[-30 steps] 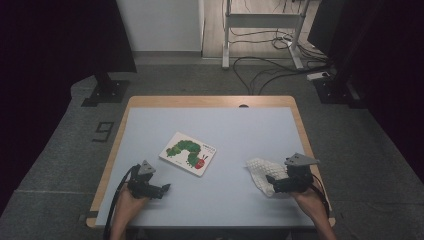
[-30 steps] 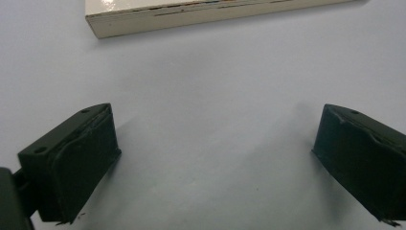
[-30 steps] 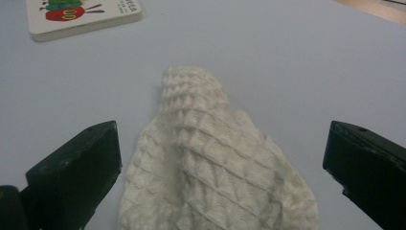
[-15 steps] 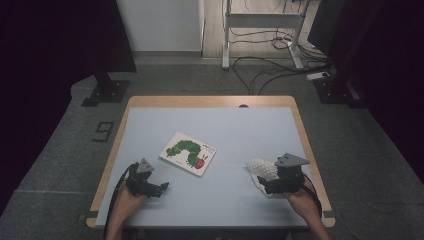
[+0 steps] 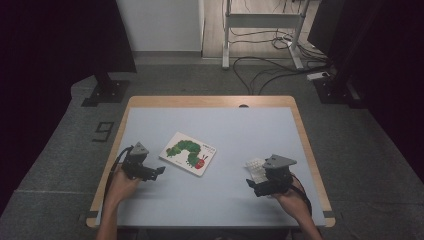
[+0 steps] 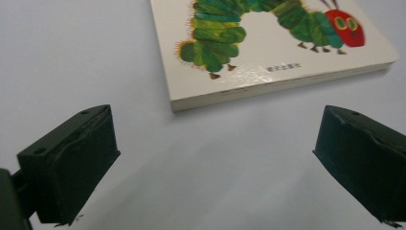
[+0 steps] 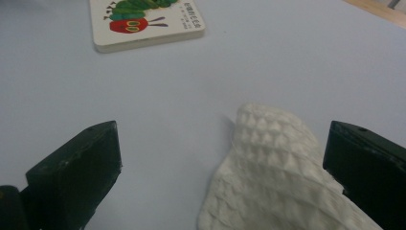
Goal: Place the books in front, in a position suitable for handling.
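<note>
A pale blue table (image 5: 220,125) with a wooden rim stood on grey carpet in a dim room, with cables and a metal stand on the floor behind it.

On the table lay a book (image 5: 188,153), flat and closed, a green caterpillar with a red head on its white cover. It sat left of the middle, turned at an angle to the table's edges. In the left gripper view the book (image 6: 268,43) lay just ahead of the jaws, its near corner and thick page edge facing them, not touching either one.

The left gripper (image 5: 156,171) was held low over the table, just beside the book's left corner and pointing toward it. Its jaws stood wide apart with nothing between them but bare table. The left hand (image 5: 120,182) held it from behind.

A white, knobbly cloth (image 5: 255,167) lay crumpled near the right front of the table, well apart from the book. In the right gripper view the cloth (image 7: 273,172) bulged up between the jaws, nearer the right-hand one, and the book (image 7: 143,21) showed farther off at the top.

The right gripper (image 5: 254,186) hung at the cloth, its jaws spread wide on either side of it, not closed on it. Whether a jaw touched the cloth could not be told. The right hand (image 5: 292,192) held it near the table's front edge.
</note>
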Available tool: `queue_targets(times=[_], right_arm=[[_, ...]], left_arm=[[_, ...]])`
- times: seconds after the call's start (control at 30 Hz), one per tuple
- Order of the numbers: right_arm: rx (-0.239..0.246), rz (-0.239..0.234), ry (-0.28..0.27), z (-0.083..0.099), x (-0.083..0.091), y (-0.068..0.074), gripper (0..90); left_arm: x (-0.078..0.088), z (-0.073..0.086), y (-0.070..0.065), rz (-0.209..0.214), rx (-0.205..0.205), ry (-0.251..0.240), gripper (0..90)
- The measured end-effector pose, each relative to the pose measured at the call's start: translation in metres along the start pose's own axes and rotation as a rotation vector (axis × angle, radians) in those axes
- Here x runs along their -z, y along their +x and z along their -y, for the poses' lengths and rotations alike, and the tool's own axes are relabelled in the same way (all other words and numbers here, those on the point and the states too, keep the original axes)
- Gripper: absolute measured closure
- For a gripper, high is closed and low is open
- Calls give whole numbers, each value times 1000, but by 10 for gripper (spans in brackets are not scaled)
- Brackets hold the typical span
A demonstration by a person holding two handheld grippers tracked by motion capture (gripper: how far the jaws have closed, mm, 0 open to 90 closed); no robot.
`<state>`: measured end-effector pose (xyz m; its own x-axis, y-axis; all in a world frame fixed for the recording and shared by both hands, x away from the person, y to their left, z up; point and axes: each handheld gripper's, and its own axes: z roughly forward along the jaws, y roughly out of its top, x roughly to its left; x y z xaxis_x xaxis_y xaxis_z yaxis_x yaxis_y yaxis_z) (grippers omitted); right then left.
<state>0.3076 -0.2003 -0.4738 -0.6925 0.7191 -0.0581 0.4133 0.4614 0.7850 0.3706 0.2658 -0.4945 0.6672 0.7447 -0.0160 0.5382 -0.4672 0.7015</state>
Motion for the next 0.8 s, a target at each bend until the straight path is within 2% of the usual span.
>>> queue_targets(times=[0.07, 0.17, 0.27, 0.43, 0.6, 0.73, 0.8], right_arm=[[2, -11, -6, -2, -2, 3, 0], [5, -21, -9, -5, -6, 6, 0], [15, -42, -4, -9, -14, 12, 0], [31, -69, -2, -14, -27, 21, 0], [29, -95, 6, -16, -39, 27, 0], [25, -109, 9, -17, -47, 31, 0], [25, -117, 10, -17, -51, 33, 0]], left_arm=[[-2, -1, 3, 30, 9, -20, 13], [-7, -1, 4, 39, 1, -18, 11], [-18, -1, 6, 41, -16, 7, 4], [-30, -8, 2, 41, -67, 46, 0], [-40, -8, 4, 55, -65, 72, 0], [-46, -6, 4, 86, -57, 76, 0], [-48, -5, 3, 78, -68, 81, 0]])
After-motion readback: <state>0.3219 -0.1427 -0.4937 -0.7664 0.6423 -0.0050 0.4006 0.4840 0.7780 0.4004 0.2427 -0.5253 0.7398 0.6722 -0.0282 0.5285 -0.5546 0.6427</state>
